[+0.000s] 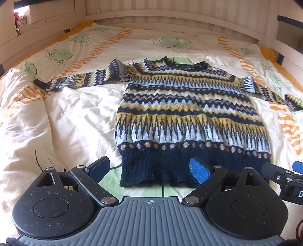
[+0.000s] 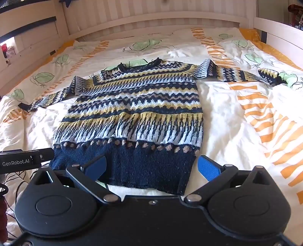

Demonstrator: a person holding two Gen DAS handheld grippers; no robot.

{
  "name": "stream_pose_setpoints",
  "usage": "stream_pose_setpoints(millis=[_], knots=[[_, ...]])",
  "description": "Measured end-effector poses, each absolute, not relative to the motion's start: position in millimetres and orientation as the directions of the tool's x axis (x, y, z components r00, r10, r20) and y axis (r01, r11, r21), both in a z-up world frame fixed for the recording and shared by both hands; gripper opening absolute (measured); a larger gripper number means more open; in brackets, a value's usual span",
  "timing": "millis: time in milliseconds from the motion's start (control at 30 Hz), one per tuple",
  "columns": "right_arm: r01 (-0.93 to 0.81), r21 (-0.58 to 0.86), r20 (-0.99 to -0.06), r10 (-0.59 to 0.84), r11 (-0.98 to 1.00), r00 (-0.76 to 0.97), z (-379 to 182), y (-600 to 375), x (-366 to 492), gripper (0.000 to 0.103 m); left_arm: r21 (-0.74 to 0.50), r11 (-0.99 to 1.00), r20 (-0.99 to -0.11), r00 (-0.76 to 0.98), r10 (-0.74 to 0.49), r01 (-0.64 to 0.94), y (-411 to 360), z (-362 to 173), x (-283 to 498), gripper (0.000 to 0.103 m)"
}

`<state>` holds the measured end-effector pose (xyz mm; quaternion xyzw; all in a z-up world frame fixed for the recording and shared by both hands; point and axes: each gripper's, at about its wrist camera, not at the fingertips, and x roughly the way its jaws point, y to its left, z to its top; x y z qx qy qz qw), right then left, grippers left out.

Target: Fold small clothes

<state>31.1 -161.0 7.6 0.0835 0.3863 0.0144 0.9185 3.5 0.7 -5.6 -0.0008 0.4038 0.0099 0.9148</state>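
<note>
Beside sweater (image 2: 130, 113) hem: left gripper (image 2: 28, 160) (labelled "GenRobot.AI"), jaws wide.

sweater (image 1: 181, 106): navy, mustard yellow, white and tan zigzag bands, all knit
sweater hem: plain navy, with a row of tan dots just above it
duvet (image 1: 75, 113) under the sweater: cream, with green leaves outlined in black and orange striped bands
bed frame (image 1: 170, 17) beyond the sweater's collar: white slats
my left gripper (image 1: 150, 169): black body, blue pads
my right gripper (image 2: 152, 167): same black and blue
</note>
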Motion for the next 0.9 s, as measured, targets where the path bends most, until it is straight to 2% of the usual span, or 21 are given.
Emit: stream_pose_setpoints(millis=[900], knots=[[0.032, 0.169, -0.715, 0.1, 0.985, 0.692, 6.0, -154.4, 38.2, 0.102, 0.002, 1.0, -0.752, 0.659, 0.018, -0.025, 0.6, -13.1, 5.9, 0.092]])
